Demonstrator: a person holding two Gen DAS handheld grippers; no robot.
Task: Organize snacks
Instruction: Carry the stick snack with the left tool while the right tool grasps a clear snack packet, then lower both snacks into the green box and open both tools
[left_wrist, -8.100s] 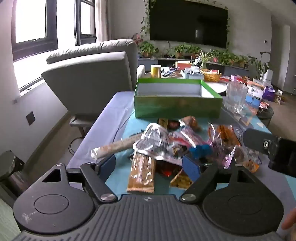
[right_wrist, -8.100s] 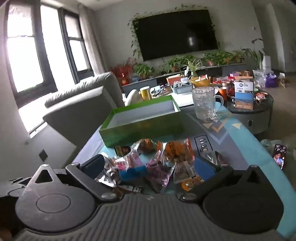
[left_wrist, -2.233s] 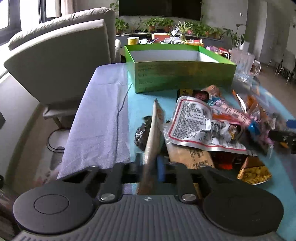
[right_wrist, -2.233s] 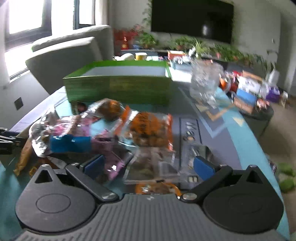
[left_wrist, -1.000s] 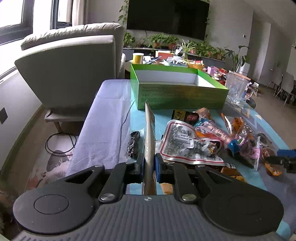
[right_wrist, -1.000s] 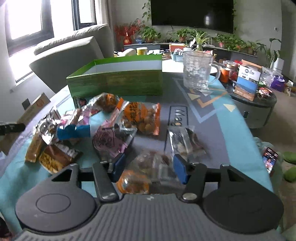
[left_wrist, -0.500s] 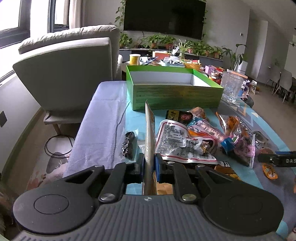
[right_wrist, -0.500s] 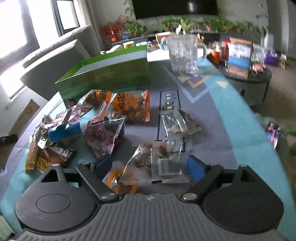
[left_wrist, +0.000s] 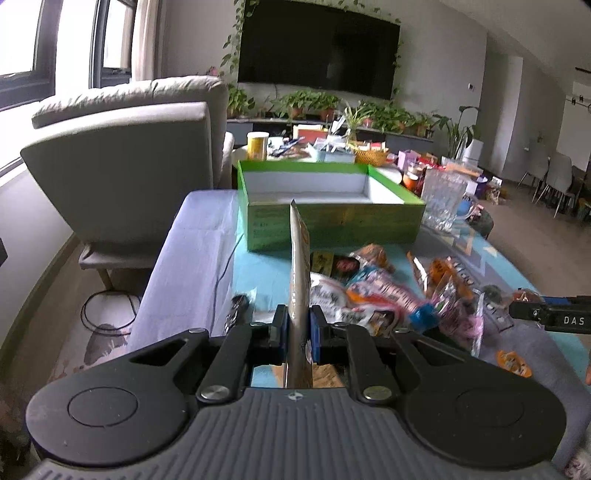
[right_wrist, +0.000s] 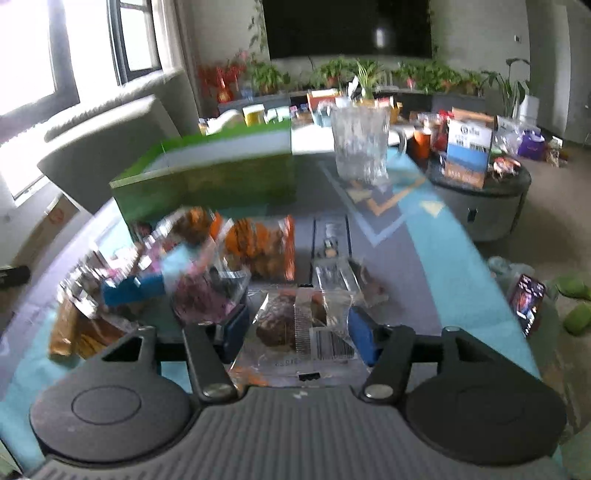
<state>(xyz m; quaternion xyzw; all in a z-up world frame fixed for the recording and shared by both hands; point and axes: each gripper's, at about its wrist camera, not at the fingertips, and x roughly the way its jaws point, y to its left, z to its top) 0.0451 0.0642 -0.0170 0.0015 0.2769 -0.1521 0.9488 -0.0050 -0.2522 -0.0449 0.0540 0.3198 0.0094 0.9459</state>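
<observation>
Left gripper (left_wrist: 298, 328): squeezing tight on a long flat snack packet (left_wrist: 300, 273), blue pads pressing both sides.
Long flat snack packet: standing up on its thin edge, poking toward 12 o'clock at the green box (left_wrist: 332, 221).
Right gripper (right_wrist: 298, 332): sitting wide apart around a clear cookie packet (right_wrist: 295, 328); not possible to tell if the pads are touching it, picture being blurry.
Clear cookie packet: lying flat between the blue pads (right_wrist: 364, 338), brown cookie inside, barcode label at 6 o'clock.
Green box: sitting at 12 o'clock on the table (left_wrist: 258, 273), white inside, nothing showing in it from the left wrist view.
Snack pile (left_wrist: 388, 295): lying at 2 o'clock from the left gripper, between it and the box.
Only in left wrist view: showing the long packet edge-on, a small dark packet (left_wrist: 236, 312) at 10 o'clock just beside the left pad, a grey sofa (left_wrist: 125, 162) at 10 o'clock, and the tip of the other gripper at 3 o'clock.
Only in right wrist view: showing the orange snack bag (right_wrist: 258, 251) at 12 o'clock, a blue packet (right_wrist: 133, 288) and a pink bag (right_wrist: 203, 299) at 10 o'clock, a phone (right_wrist: 526, 302) at 3 o'clock, and a round side table (right_wrist: 480, 199) at 2 o'clock.
Glass mug (right_wrist: 360, 144): standing upright at 1 o'clock, right beside the green box; looking smaller and further off at 2 o'clock in the left wrist view.
</observation>
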